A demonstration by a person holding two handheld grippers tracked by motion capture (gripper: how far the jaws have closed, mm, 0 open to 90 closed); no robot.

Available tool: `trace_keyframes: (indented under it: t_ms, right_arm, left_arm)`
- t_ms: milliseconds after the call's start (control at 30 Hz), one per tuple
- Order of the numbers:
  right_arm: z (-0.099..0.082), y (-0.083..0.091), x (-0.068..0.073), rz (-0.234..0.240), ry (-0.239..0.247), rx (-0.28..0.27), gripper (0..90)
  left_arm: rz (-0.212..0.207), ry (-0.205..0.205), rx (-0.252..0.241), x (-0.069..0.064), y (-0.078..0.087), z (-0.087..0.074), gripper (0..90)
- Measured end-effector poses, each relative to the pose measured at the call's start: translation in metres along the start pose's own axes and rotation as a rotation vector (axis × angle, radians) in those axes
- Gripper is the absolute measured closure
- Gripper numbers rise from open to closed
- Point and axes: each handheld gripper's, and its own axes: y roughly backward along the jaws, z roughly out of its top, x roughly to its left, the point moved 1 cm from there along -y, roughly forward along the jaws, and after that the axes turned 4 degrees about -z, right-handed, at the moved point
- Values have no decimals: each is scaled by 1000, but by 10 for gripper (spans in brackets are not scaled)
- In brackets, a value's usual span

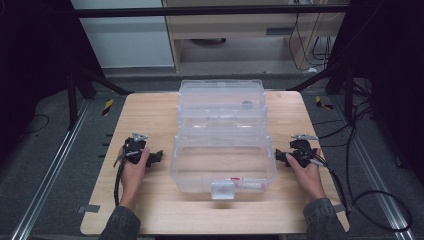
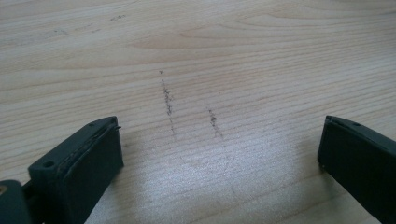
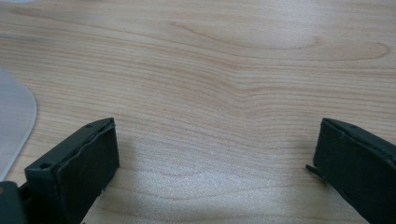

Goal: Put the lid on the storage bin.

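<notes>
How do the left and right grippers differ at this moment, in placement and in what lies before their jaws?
The left gripper rests left of the clear plastic box; the right gripper rests to its right. The left gripper view shows dark scuff marks on the wooden table ahead; the right gripper view shows a clear plastic edge beside its jaw. Both are open, empty and hand-held.

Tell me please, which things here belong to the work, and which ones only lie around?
Likely part of the work:
- clear plastic box, lid open
- left claw, open
- right claw, open

Just around:
- black cables on the floor
- yellow-black tape
</notes>
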Motion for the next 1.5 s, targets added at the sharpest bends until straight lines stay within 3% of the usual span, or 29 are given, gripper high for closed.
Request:
trace_keyframes:
  t_ms: [267,367,400,500,633,700,767,833,867,967,1000,1100,1167,1233,1300,1500]
  right_arm:
    - [1,-1,-3,33,32,-1,8]
    - [2,-1,-4,35,38,-9,38]
    - [1,1,-4,34,44,-26,89]
    - [0,5,-4,23,70,-42,89]
    - [0,27,-2,28,147,-87,116]
    - [0,31,-2,26,154,-90,117]
    - [-1,47,-1,22,193,-119,121]
    - [-1,52,-1,19,216,-125,124]
    - [1,63,1,11,267,-135,128]
    - [2,76,2,6,303,-134,151]
    - [1,89,3,-2,336,-127,160]
    - [3,106,4,13,380,-113,154]
    - [6,112,4,16,391,-110,149]
    - [18,128,3,46,428,-109,128]
    - [23,132,3,62,437,-106,128]
    - [56,151,2,99,493,-89,194]
  left_arm:
    - [-26,-21,-1,-1,4,-4,0]
    - [-35,-28,0,-2,7,-5,37]
    - [-39,-35,-3,-3,9,-5,36]
    - [-33,-55,-30,-5,21,-4,35]
    - [-30,-106,-67,-8,38,-4,34]
    - [-21,-119,-79,-9,46,-4,35]
    - [-11,-140,-93,-12,55,-3,36]
    - [-21,-166,-109,-16,66,0,36]
    - [-36,-209,-124,-21,76,5,34]
    - [-53,-245,-125,-26,85,7,33]
    - [-67,-260,-124,-29,90,7,34]
    - [-127,-310,-97,-40,104,12,35]
    - [-143,-319,-93,-42,107,14,36]
    - [-198,-318,-96,-49,114,20,38]
    - [-212,-321,-91,-52,115,22,38]
    - [-258,-411,-90,-74,125,38,39]
